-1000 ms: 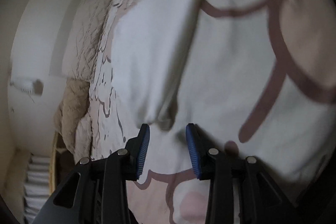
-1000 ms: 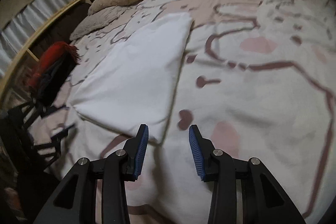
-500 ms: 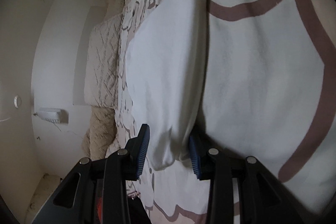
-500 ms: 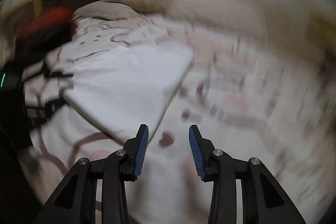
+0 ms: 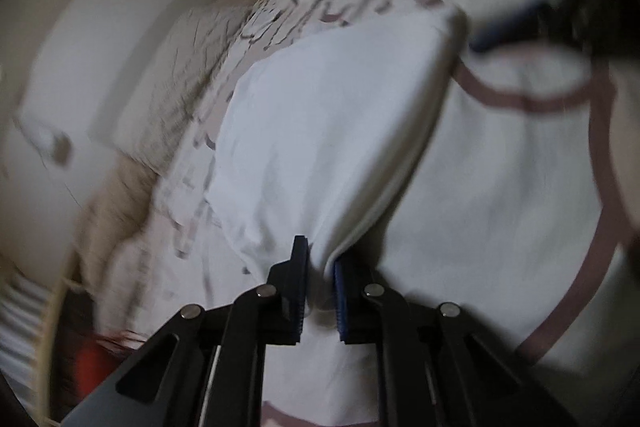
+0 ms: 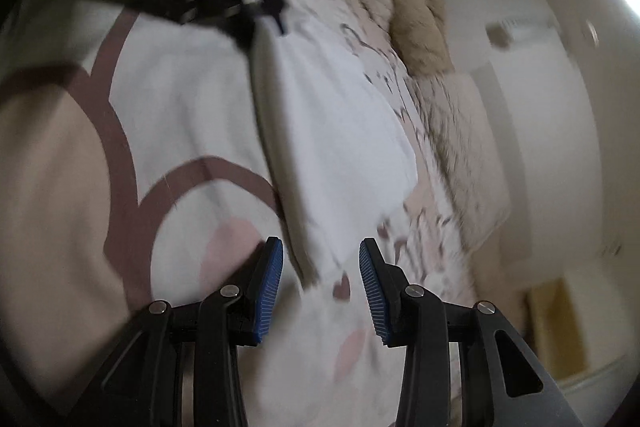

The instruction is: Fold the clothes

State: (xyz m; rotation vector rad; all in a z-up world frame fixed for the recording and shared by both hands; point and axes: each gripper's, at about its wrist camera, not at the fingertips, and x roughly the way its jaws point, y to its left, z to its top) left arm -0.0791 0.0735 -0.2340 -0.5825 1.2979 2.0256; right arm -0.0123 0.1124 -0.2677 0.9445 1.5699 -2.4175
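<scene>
A folded white garment lies on a bed cover with brown and pink patterns. My left gripper is shut on the garment's near corner, the cloth pinched between its blue pads. In the right wrist view the same garment stretches away from my right gripper, which is open with the garment's near corner lying between its fingers. The left gripper shows at the garment's far end, blurred. The right gripper shows blurred at the far corner in the left wrist view.
Pillows and a beige fluffy blanket lie along the bed by the white wall. A red item sits low at the bed's edge. Both views are motion-blurred.
My left gripper has closed on the garment's corner. My right gripper has swung round to the opposite corner and stays open.
</scene>
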